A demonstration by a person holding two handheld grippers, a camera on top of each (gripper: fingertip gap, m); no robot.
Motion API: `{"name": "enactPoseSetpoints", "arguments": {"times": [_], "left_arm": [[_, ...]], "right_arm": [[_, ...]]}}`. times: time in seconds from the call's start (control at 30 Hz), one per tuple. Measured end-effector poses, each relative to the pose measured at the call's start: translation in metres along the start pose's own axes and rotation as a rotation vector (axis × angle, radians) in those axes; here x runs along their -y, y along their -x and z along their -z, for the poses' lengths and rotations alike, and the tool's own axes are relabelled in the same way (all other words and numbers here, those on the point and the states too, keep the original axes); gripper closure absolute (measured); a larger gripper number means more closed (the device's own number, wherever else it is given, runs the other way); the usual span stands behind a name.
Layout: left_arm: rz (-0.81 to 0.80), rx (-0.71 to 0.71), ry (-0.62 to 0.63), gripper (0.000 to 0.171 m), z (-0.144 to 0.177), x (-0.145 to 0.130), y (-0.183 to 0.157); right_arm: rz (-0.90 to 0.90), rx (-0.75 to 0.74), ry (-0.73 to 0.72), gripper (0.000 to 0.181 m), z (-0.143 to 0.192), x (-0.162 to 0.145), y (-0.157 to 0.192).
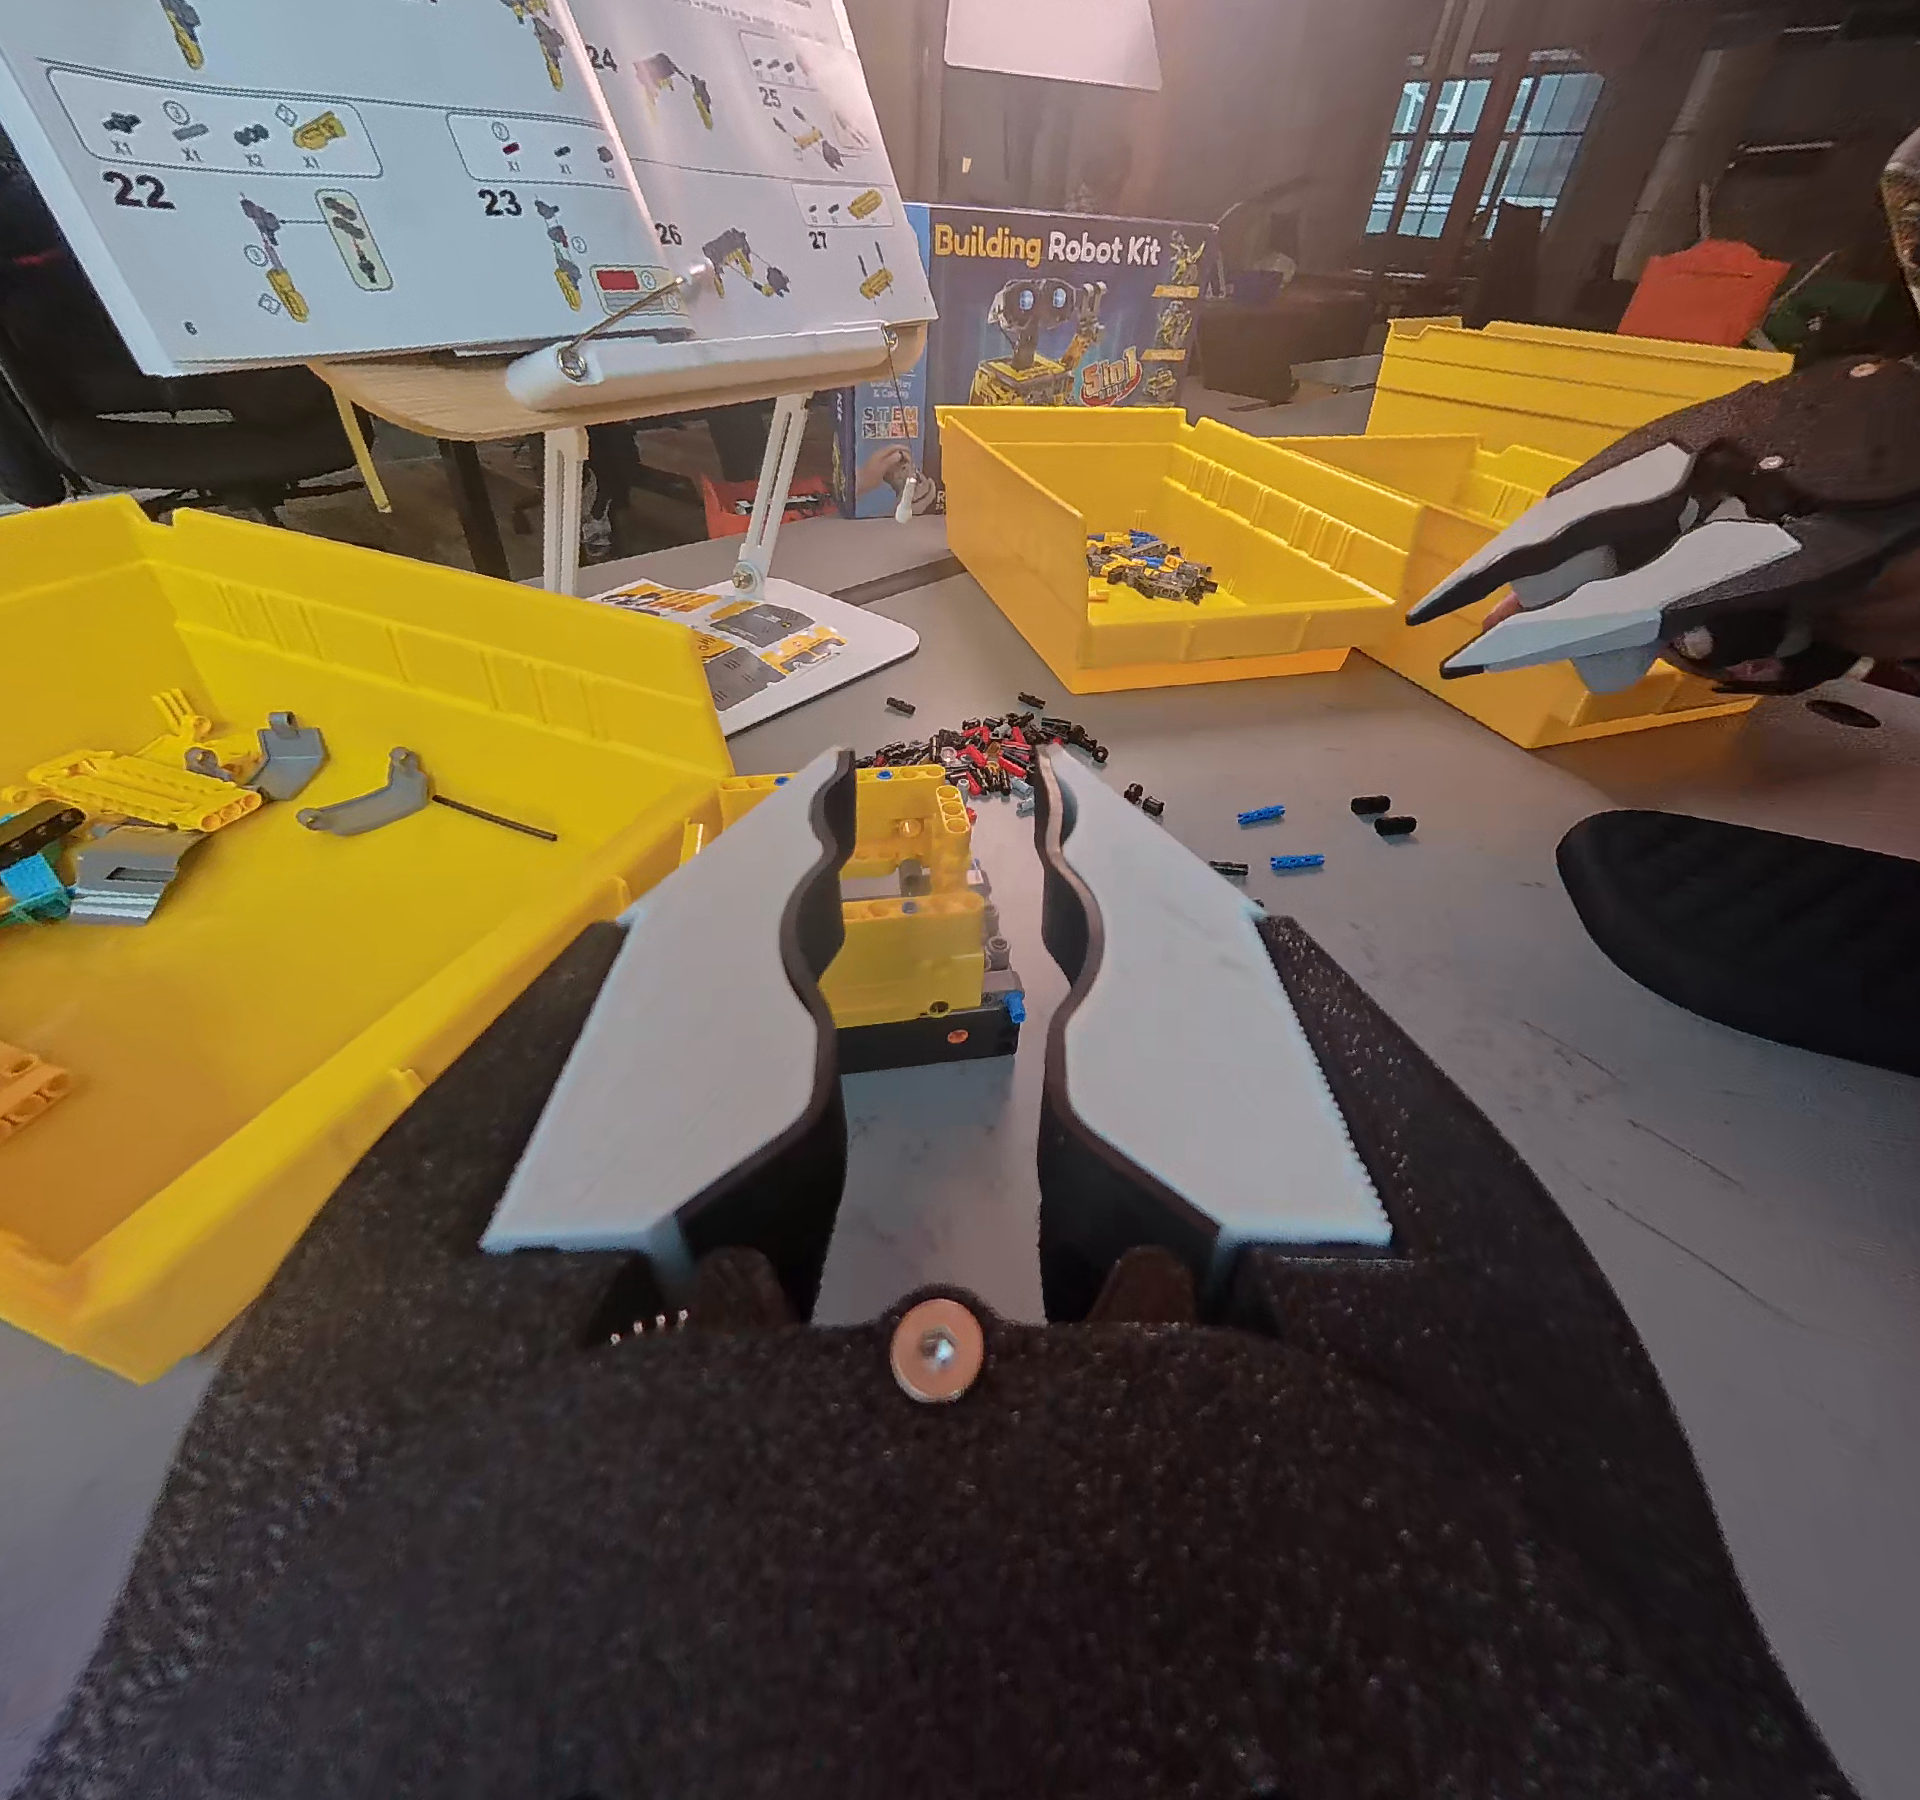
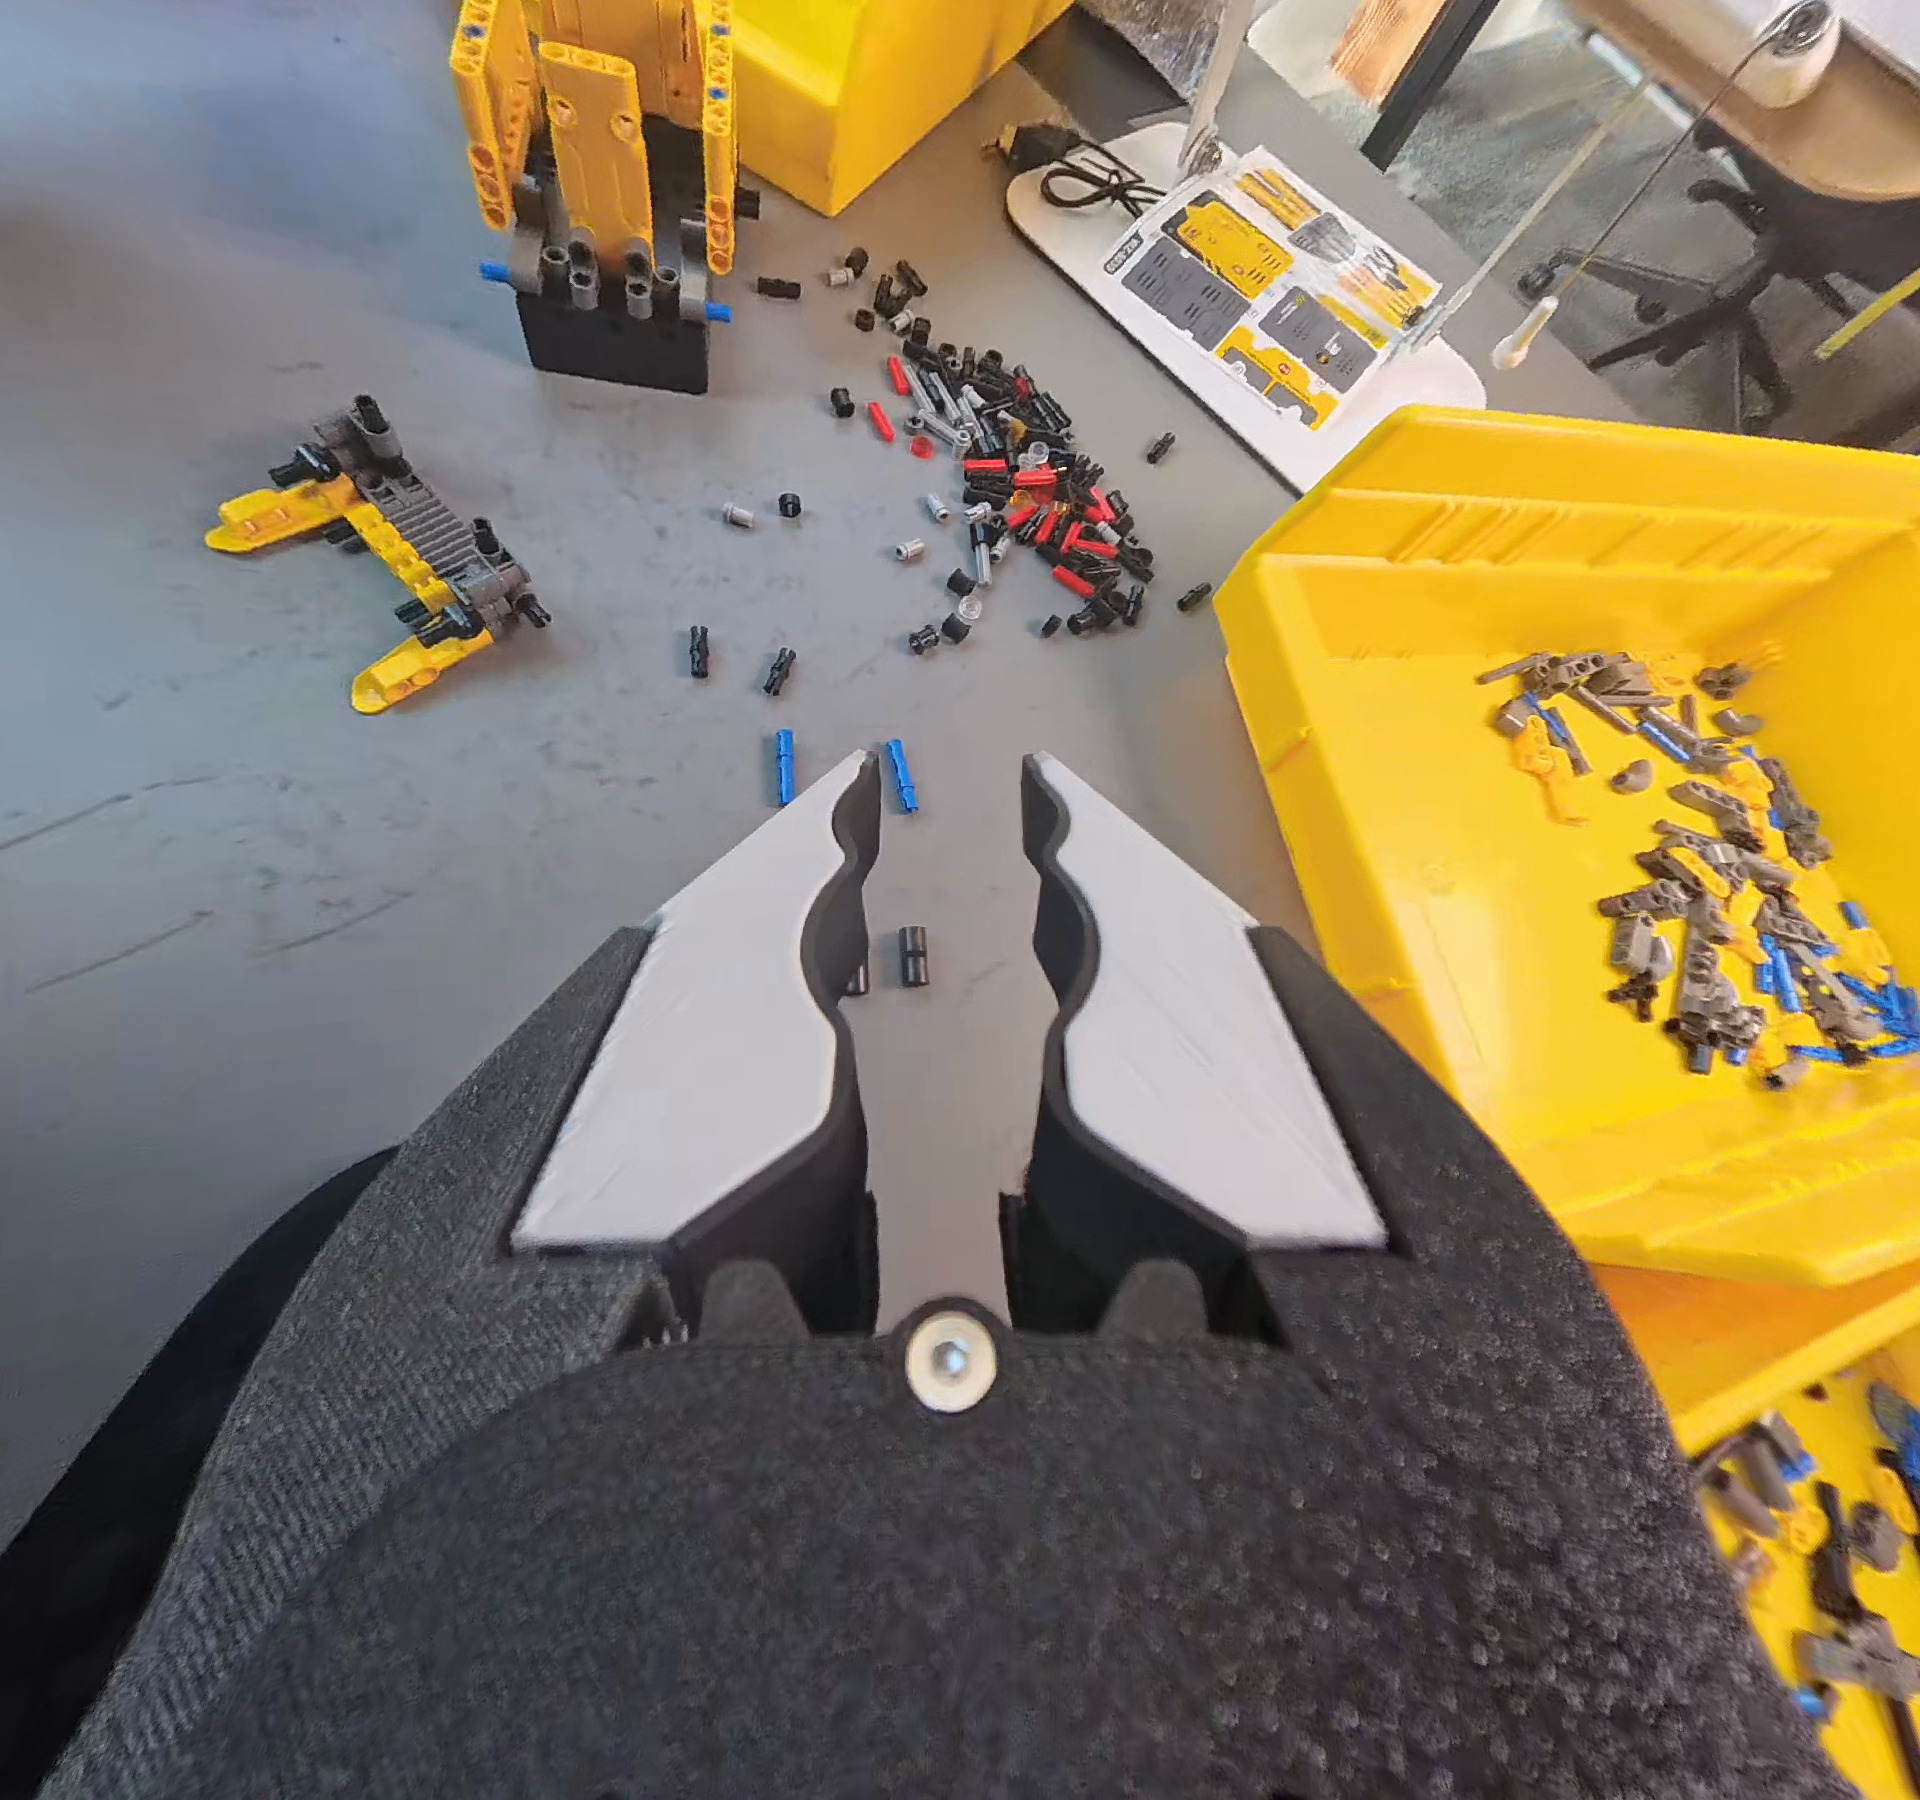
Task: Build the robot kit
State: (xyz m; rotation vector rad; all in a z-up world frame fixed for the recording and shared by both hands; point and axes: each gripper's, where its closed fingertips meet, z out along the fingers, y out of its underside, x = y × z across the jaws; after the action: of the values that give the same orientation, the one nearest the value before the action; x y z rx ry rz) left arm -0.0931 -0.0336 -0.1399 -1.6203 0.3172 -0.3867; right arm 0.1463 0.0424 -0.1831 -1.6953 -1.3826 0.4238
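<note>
A yellow and black brick model (image 1: 914,929) stands on the grey table; it also shows in the right wrist view (image 2: 613,192). My left gripper (image 1: 943,758) is open and hovers near it, so the model shows through the gap between the fingers, and I see no contact. My right gripper (image 2: 945,763) is open and empty, low over the table above a short black pin (image 2: 912,955) and beside a blue pin (image 2: 900,776). The right gripper also shows at the right of the left wrist view (image 1: 1429,644). A pile of small black, red and grey pins (image 2: 1018,493) lies between them.
A flat yellow and grey sub-assembly (image 2: 384,545) lies on the table at the left. Yellow bins with loose parts stand at the left (image 1: 312,1023), at the back (image 1: 1039,524) and at the right (image 2: 1403,815). An instruction booklet on a stand (image 1: 416,140) and a kit box (image 1: 1060,306) stand behind. The tips of one gripper are about 25 cm away from the tips of the other. To the short black pin (image 2: 912,955): right tips about 9 cm, left tips about 30 cm.
</note>
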Motion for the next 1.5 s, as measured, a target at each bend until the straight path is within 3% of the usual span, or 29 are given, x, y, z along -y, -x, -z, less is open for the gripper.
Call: {"name": "enactPoseSetpoints", "arguments": {"times": [0.23,0.43,0.63,0.73,0.83,1.17,1.5], "left_arm": [[-0.013,0.003,0.028,0.138,-0.004,-0.008,-0.001],[-0.012,0.016,0.059,0.138,-0.008,-0.017,0.003],[-0.021,-0.003,0.071,0.134,-0.01,-0.019,-0.002],[-0.043,-0.013,0.065,0.133,-0.009,-0.017,-0.006],[-0.034,-0.022,0.06,0.131,-0.009,-0.017,-0.006],[-0.018,-0.022,0.121,0.127,-0.019,-0.036,-0.004],[-0.026,-0.028,0.121,0.129,-0.024,-0.038,-0.005]], "right_arm": [[-0.095,-0.002,-0.131,0.181,-0.024,-0.002,0.021],[-0.122,-0.035,-0.257,0.181,-0.047,0.043,0.017],[-0.156,0.056,-0.445,0.159,-0.063,0.088,0.027],[-0.146,0.058,-0.475,0.145,-0.074,0.08,0.028],[-0.139,0.062,-0.472,0.144,-0.076,0.072,0.026],[-0.159,0.037,-0.518,0.161,-0.059,0.076,0.015],[-0.231,0.02,-0.51,0.164,-0.057,0.071,0.008]]}}
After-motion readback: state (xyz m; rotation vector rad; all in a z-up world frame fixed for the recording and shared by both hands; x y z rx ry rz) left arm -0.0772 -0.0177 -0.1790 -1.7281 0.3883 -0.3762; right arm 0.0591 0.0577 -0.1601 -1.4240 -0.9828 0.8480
